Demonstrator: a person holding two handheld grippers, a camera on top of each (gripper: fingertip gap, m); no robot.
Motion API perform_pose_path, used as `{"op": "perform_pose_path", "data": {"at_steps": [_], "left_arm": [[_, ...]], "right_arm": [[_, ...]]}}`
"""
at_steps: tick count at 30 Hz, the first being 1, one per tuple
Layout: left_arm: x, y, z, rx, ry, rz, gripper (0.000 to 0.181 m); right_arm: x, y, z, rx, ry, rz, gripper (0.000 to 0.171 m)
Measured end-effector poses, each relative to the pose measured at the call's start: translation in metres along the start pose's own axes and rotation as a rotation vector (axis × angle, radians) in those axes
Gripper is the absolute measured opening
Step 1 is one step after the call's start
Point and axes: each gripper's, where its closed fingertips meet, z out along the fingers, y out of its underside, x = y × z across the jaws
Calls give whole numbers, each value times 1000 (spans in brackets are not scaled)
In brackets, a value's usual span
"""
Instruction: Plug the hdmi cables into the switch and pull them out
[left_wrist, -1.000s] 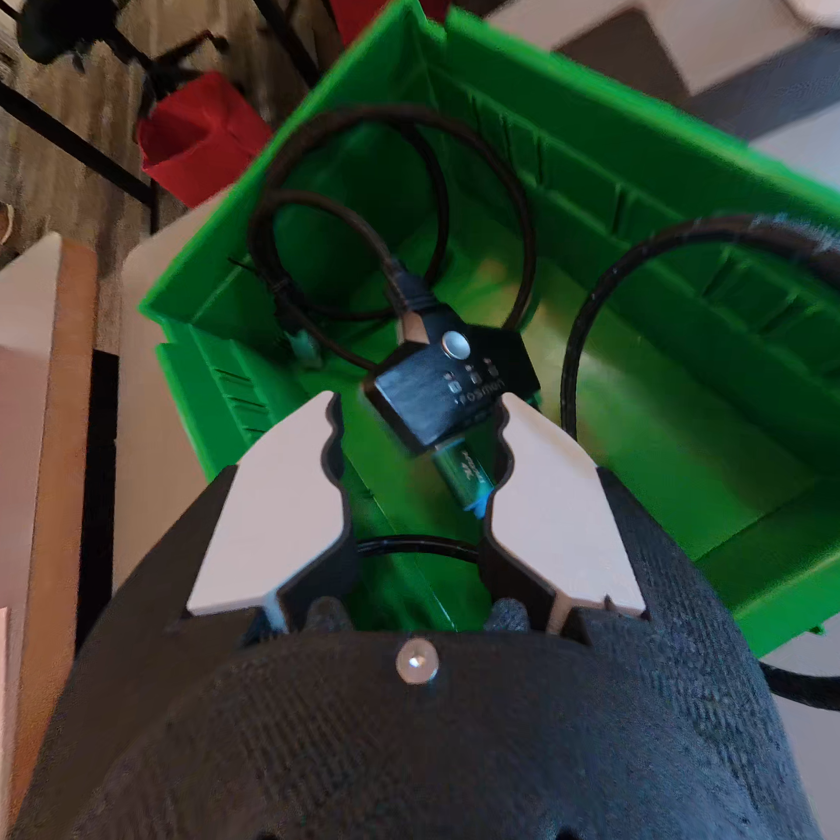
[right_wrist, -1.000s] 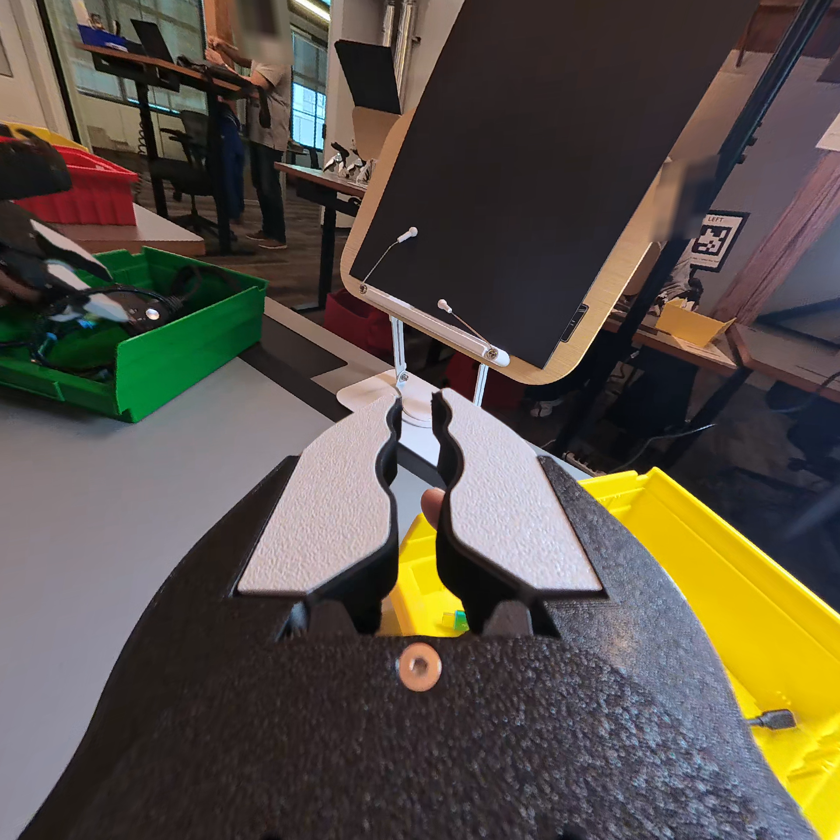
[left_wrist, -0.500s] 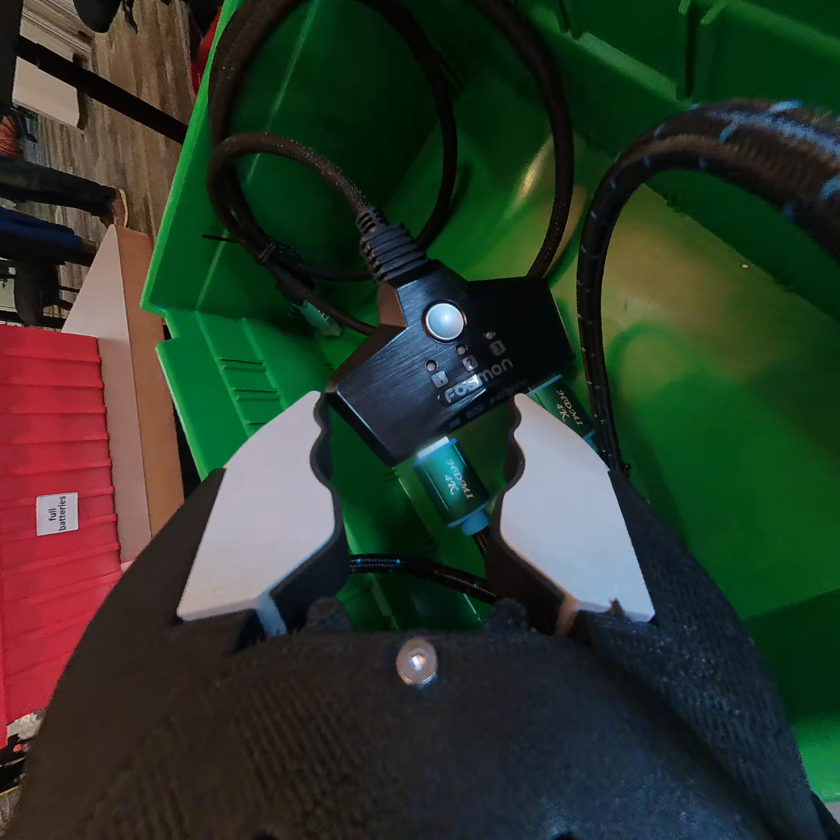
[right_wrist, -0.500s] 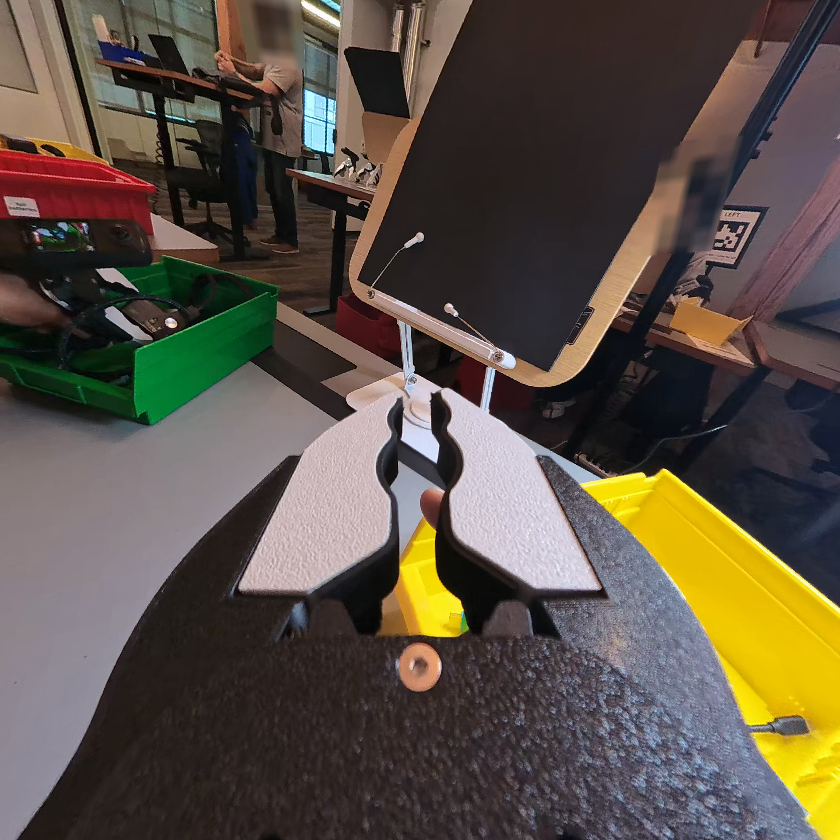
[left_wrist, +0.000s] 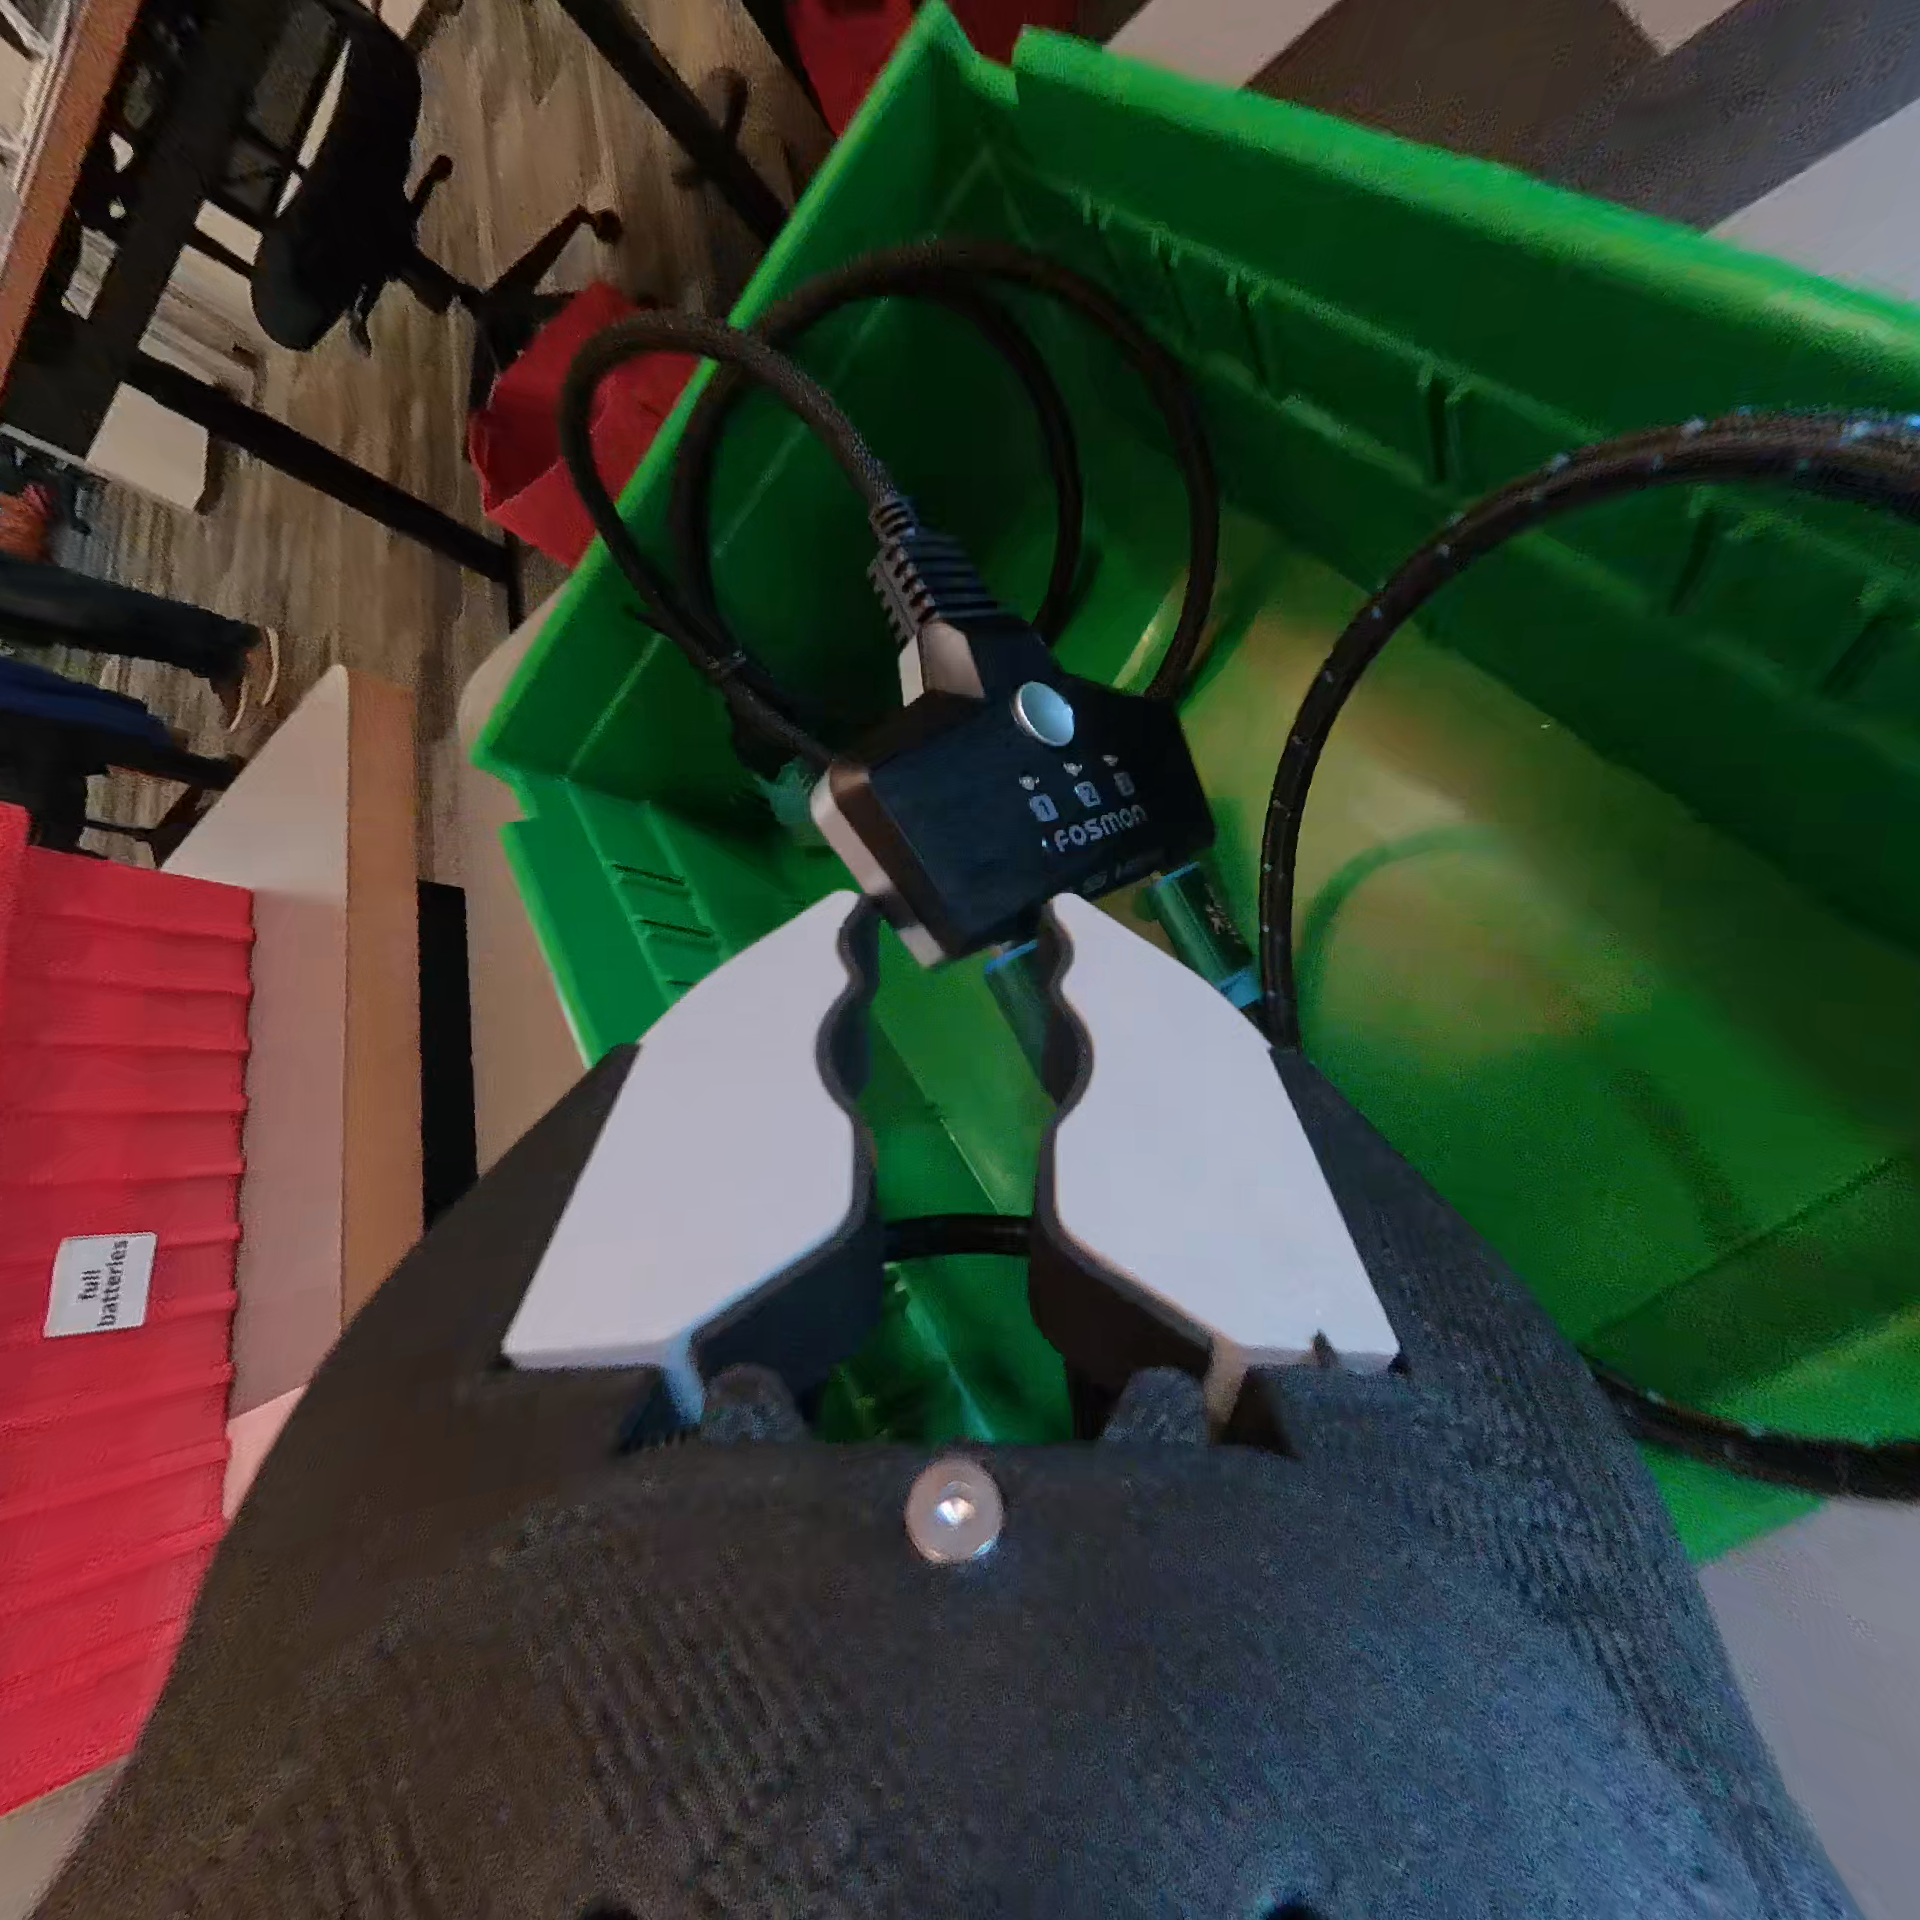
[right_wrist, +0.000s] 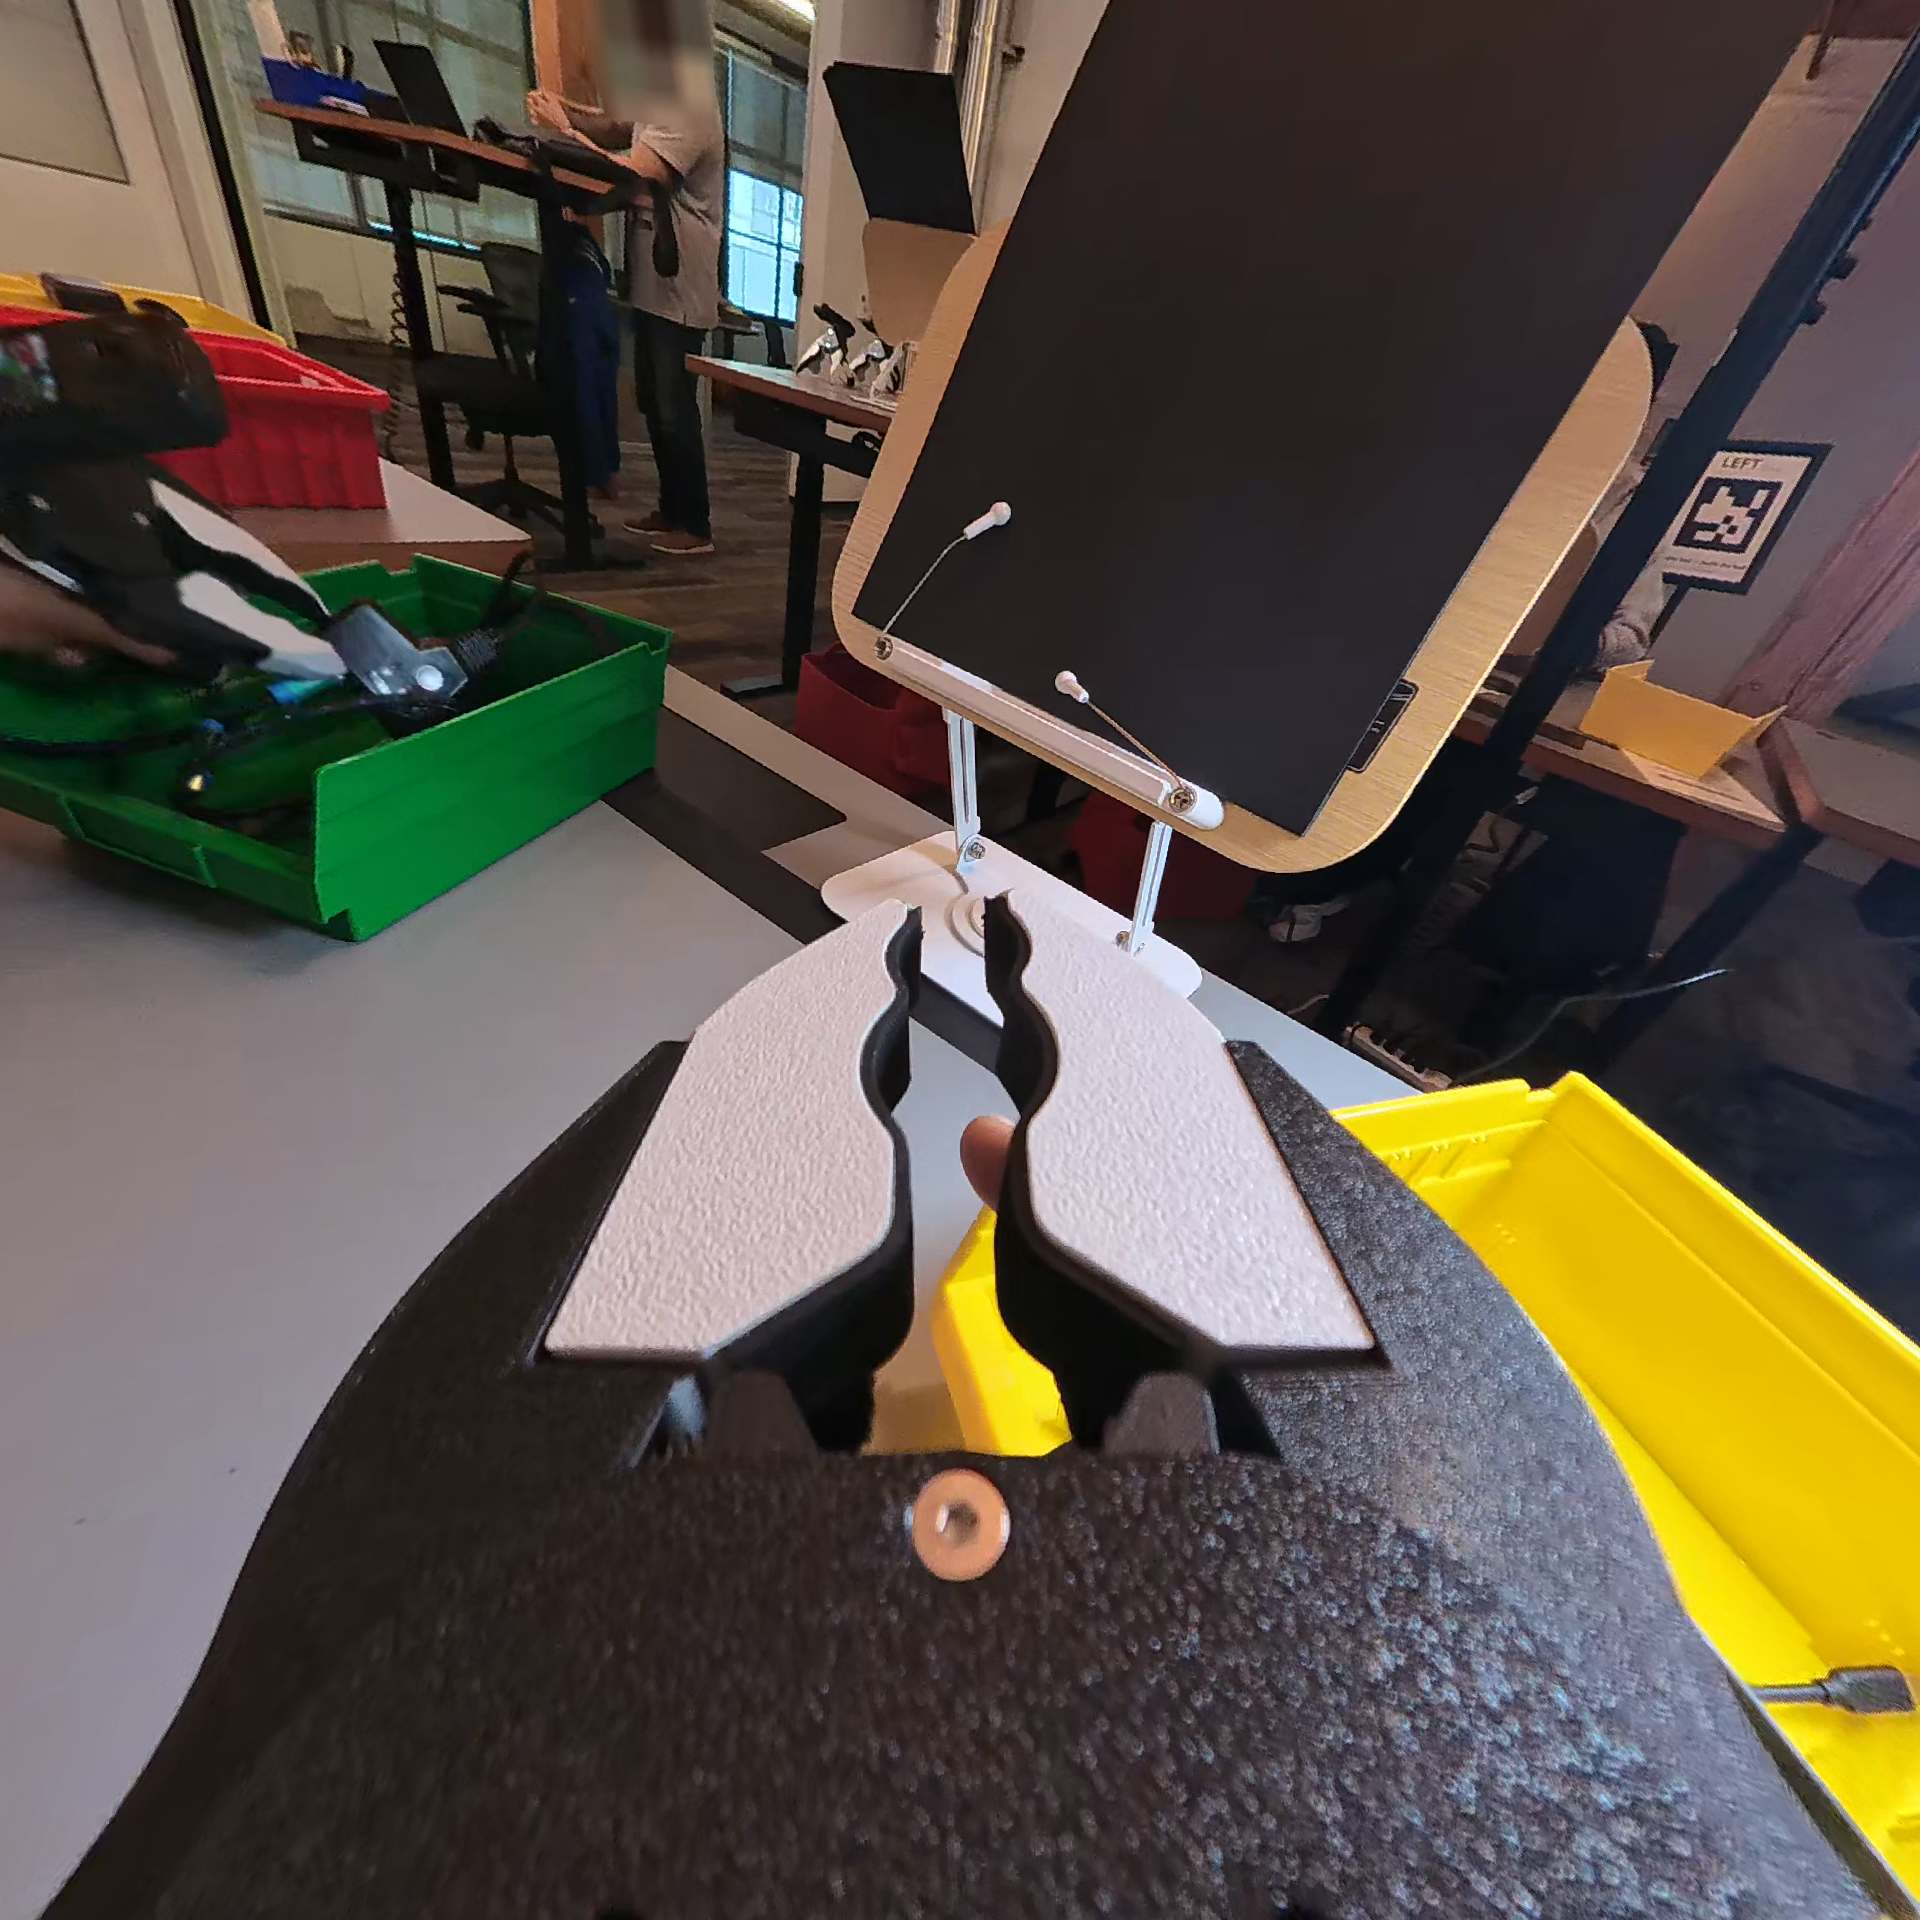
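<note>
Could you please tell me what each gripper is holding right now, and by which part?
The left gripper pinches the switch by its near corner, above the green bin. The right gripper holds nothing.
</note>
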Motion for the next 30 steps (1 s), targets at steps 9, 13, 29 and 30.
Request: {"op": "perform_pose_path", "data": {"at_steps": [9, 13, 29, 30], "left_arm": [[-12, -27, -29, 141, -35, 10, 0], [-21, -51, -65, 248, -49, -3, 0], [8, 12, 12, -134, 21, 54, 73], [10, 13, 15, -153, 22, 64, 71]], "right_arm": [[-5, 0, 2, -7, -12, -15, 11], [-6, 0, 2, 0, -18, -1, 11], [-11, 1, 4, -6, -37, -10, 11], [-11, 0, 3, -1, -38, -7, 11]]}}
